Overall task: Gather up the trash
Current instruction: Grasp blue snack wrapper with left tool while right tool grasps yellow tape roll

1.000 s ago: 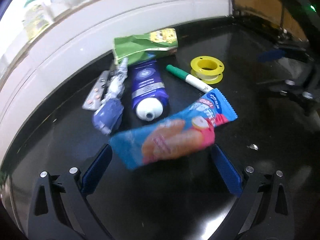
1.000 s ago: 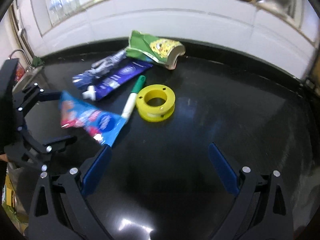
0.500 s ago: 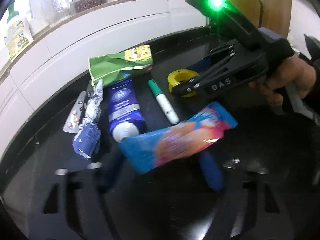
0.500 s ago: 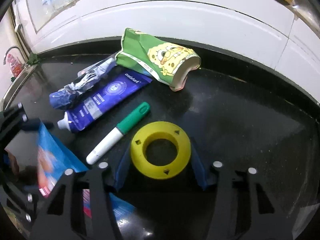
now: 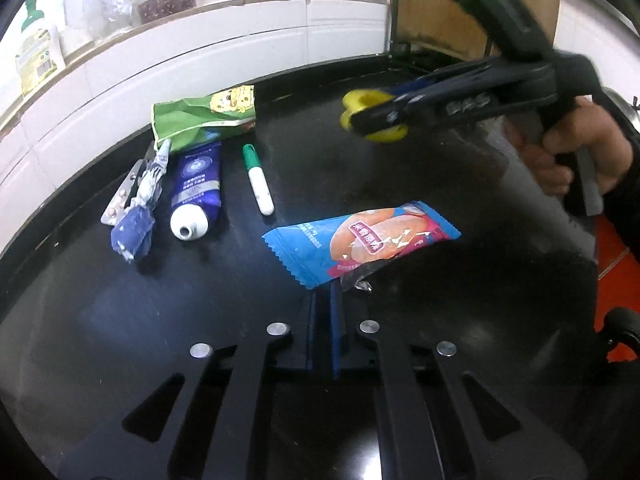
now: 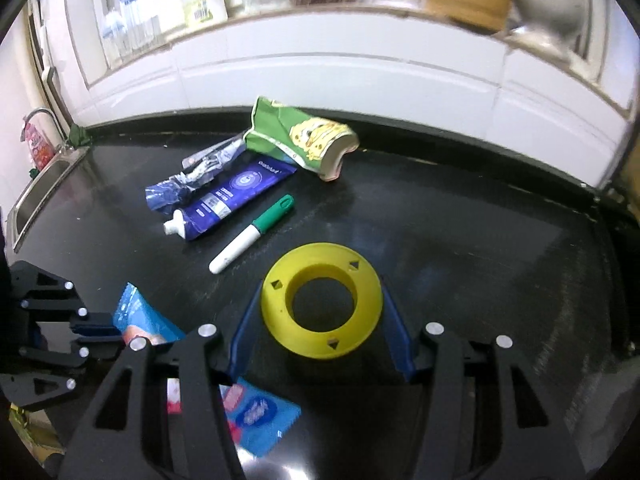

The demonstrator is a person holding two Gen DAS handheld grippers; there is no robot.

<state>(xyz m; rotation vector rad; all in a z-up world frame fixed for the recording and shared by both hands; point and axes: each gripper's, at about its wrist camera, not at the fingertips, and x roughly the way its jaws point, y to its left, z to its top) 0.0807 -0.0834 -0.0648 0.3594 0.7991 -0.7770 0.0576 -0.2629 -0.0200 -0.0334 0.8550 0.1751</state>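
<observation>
Left claw is clenched on the near edge of the blue snack wrapper, lifted just over the black table; keep the thin pinch firm and carry it level. Right claw grips the yellow spool half-open, pads on both sides. Farther back, toothpaste tube, marker and green bag lie on the table.

Black countertop: far side, green snack bag; blue tube, crumpled foil wrapper, pill blister left; 1 green-capped marker right of them.
</observation>
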